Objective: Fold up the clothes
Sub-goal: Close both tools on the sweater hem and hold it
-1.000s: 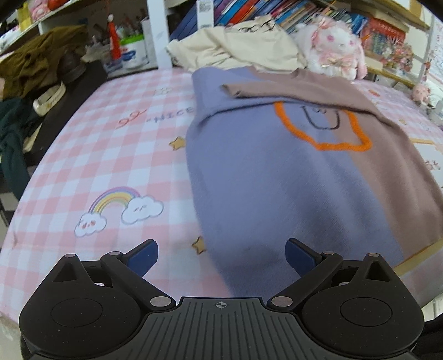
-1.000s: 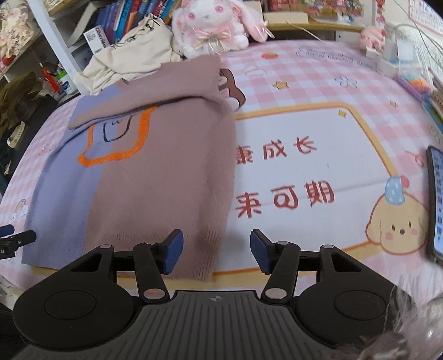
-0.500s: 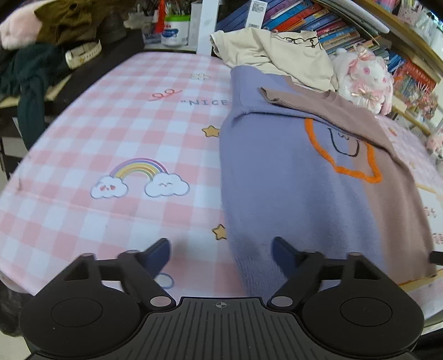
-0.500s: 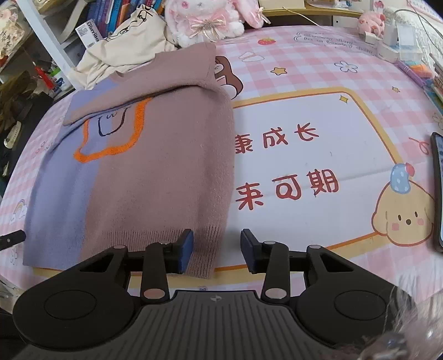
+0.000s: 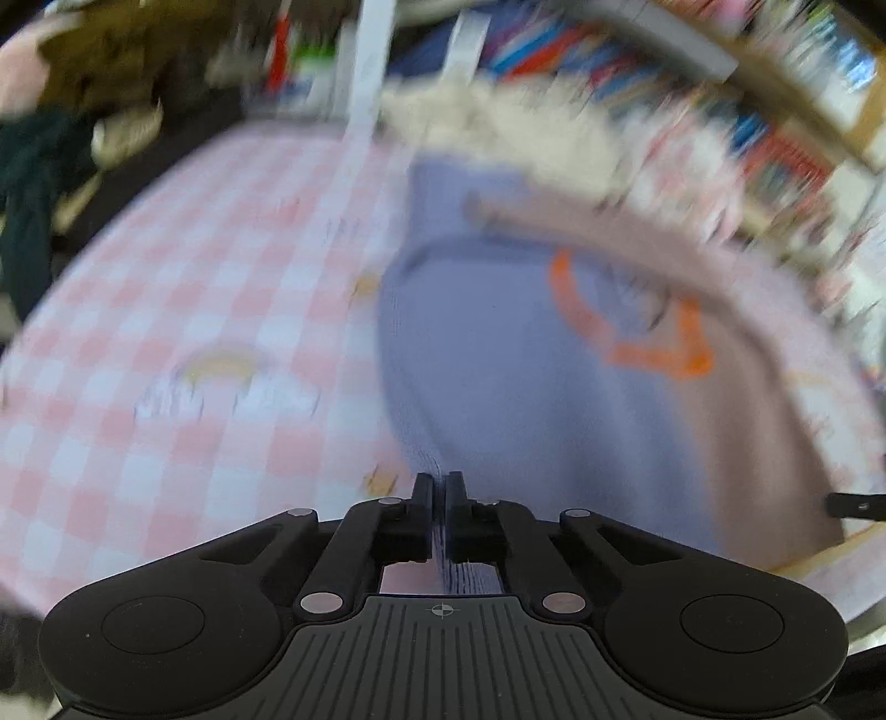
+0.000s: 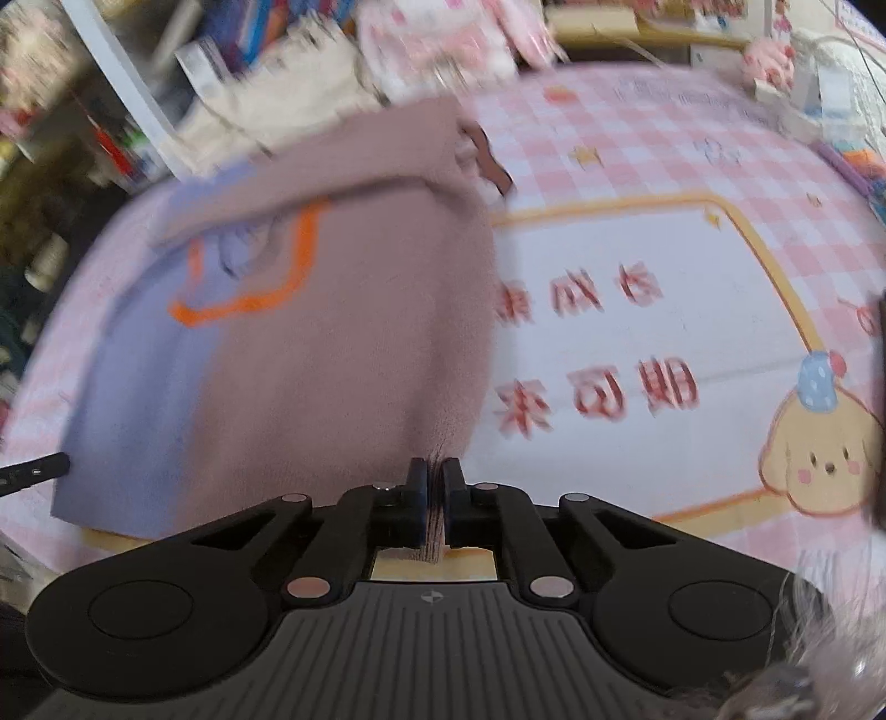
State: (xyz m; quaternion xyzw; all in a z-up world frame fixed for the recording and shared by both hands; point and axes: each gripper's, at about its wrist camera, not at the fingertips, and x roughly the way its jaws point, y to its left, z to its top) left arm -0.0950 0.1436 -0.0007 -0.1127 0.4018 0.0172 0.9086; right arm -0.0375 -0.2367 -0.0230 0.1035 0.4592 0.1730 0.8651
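A knit sweater [image 5: 498, 354], lilac on one half and dusty brown on the other with an orange outline, lies flat on the pink checked cover, sleeves folded across its top. My left gripper [image 5: 440, 484] is shut on the lilac hem corner, and fabric shows pinched between the pads. In the right wrist view the same sweater [image 6: 343, 343] spreads ahead, and my right gripper [image 6: 434, 471] is shut on the brown hem corner. Both views are blurred. The tip of the other gripper pokes in at each view's side edge.
A cream garment [image 6: 288, 94] and a pink plush toy [image 6: 443, 44] lie beyond the sweater, in front of bookshelves. A dark phone [image 6: 875, 404] rests at the right edge of the cover [image 6: 637, 232]. Dark clothes [image 5: 27, 183] hang off the left side.
Both grippers closed from open onto the sweater's near hem corners, the left on the lilac side and the right on the brown side. Both views have become blurred.
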